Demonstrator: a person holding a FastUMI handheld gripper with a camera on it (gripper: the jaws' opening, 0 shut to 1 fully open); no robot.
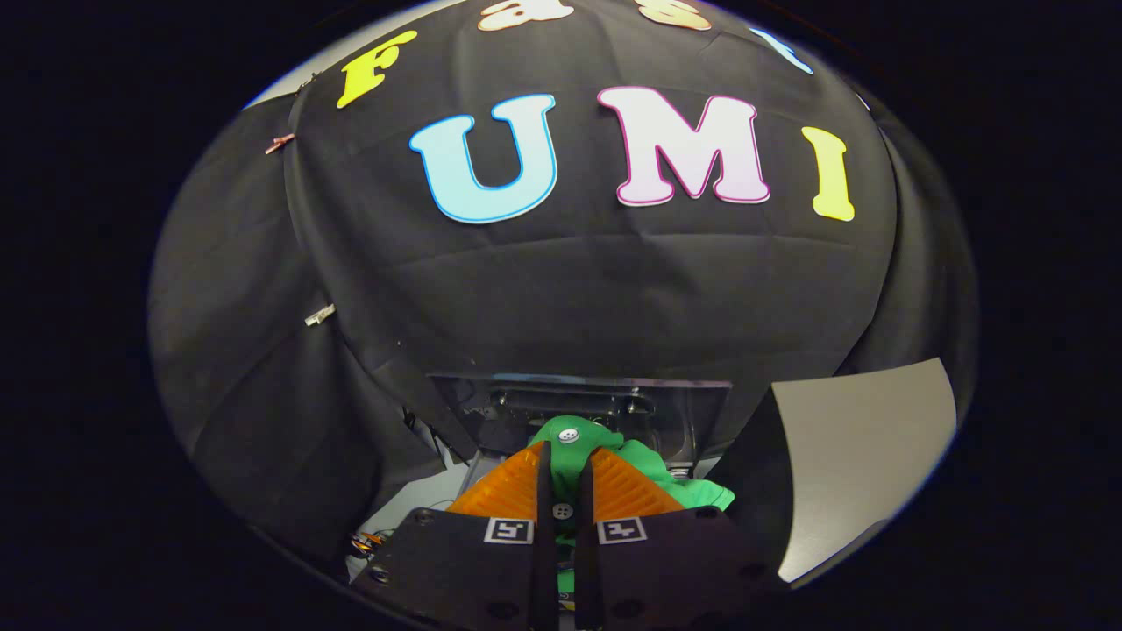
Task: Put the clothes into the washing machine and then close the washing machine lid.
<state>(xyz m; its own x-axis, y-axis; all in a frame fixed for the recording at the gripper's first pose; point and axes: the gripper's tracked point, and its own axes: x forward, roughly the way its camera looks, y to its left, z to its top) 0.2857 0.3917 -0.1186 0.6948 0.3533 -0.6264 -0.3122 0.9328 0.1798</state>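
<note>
I had the tool (565, 469) pinched nearly closed on the green buttoned cloth garment (649, 469), lifted toward the dark washing machine's opening (666, 407) for dropping in.

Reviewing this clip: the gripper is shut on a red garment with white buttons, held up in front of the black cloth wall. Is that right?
Not quite: the garment is green, not red. The gripper view shows the gripper shut on green cloth, a white button just past the fingertips, with the black cloth wall beyond. The rest holds.
</note>
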